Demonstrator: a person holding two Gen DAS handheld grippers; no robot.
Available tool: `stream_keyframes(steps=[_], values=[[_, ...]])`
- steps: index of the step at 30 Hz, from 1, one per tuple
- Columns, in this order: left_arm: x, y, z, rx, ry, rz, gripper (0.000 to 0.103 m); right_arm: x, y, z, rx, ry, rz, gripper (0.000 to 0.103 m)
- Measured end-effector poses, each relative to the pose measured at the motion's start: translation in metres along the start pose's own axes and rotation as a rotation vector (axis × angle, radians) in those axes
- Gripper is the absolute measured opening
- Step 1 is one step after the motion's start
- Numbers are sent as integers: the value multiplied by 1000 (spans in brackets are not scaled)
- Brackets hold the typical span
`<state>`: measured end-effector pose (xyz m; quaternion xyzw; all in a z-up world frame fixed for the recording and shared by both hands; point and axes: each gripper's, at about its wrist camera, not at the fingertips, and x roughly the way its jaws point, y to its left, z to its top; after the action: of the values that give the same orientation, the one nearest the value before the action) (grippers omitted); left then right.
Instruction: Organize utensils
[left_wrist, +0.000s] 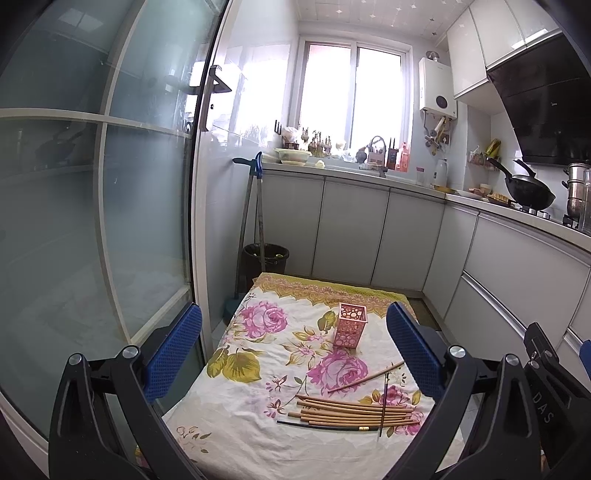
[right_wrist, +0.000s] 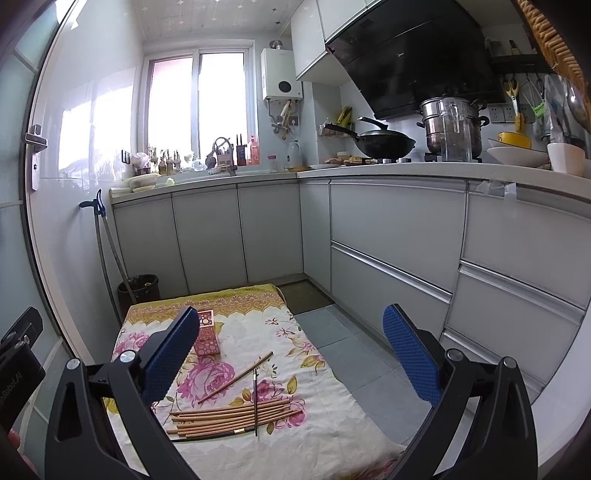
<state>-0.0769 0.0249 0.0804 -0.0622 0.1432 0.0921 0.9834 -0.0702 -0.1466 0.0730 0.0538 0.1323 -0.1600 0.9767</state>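
Several wooden chopsticks (left_wrist: 351, 413) lie in a loose bundle on a floral cloth (left_wrist: 258, 369), with two dark chopsticks (left_wrist: 384, 402) among them and one wooden chopstick (left_wrist: 365, 377) apart. A pink perforated holder (left_wrist: 349, 325) stands upright behind them. My left gripper (left_wrist: 295, 354) is open and empty, raised above the cloth. In the right wrist view the bundle (right_wrist: 232, 415) and the holder (right_wrist: 207, 332) show, the holder partly behind my left finger. My right gripper (right_wrist: 291, 354) is open and empty, above the cloth's right side.
A glass sliding door (left_wrist: 92, 203) is close on the left. Grey cabinets (right_wrist: 388, 236) run along the back and right. A black bin (left_wrist: 264, 260) and mop handles (left_wrist: 255, 206) stand behind the cloth. Grey tile floor (right_wrist: 351, 354) lies right of the cloth.
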Motion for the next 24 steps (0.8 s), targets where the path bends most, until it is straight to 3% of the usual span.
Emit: stream_keyframes(steps=[24], values=[[7, 0, 2, 7, 16, -4, 96, 12, 0, -2, 4, 22, 4, 97]])
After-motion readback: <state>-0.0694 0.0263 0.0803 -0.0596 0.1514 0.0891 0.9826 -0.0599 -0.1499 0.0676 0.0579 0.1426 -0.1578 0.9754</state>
